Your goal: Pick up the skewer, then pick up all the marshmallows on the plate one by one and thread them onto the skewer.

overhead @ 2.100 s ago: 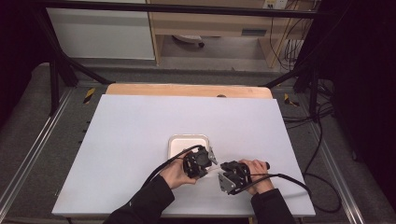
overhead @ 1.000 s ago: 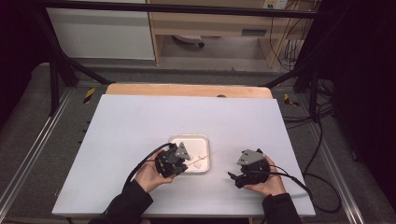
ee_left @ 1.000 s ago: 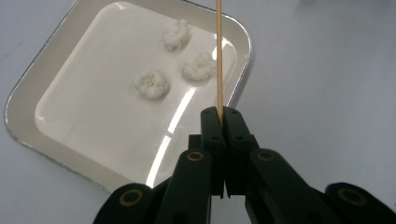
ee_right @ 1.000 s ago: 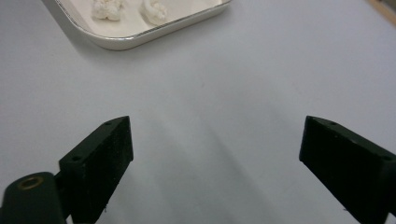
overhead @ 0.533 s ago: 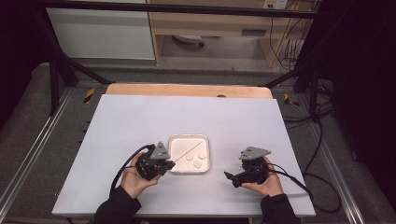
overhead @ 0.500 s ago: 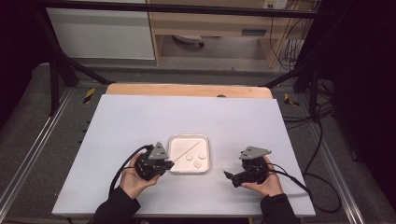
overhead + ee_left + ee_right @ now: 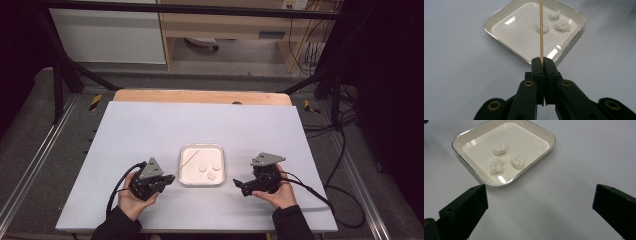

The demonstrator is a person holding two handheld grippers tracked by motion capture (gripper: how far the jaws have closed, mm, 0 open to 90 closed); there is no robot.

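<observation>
- Where the thin wooden skewer [image 7: 541, 30] runs upward in the left gripper view, its far tip is cut off by the top edge, and part of one white lump is crossed by it.
- The skewer's near end is hidden between the jaws of the left gripper [image 7: 543, 64], which are pressed together on it; in the high view the stick [image 7: 188, 161] is seen as a faint pale line reaching over the tray's left part.
- The right gripper [image 7: 540, 202] is held with its jaws spread wide and nothing between them; only their blunt matte black ends are seen, cut off at the frame's bottom.
- A shallow square tray [image 7: 464, 137] with rounded corners and a glossy cream surface is seen on the smooth white table [image 7: 150, 130], between the two grippers.
- Three small, crumbly white lumps [image 7: 499, 148] lie close together in the tray; what they are cannot be told.
</observation>
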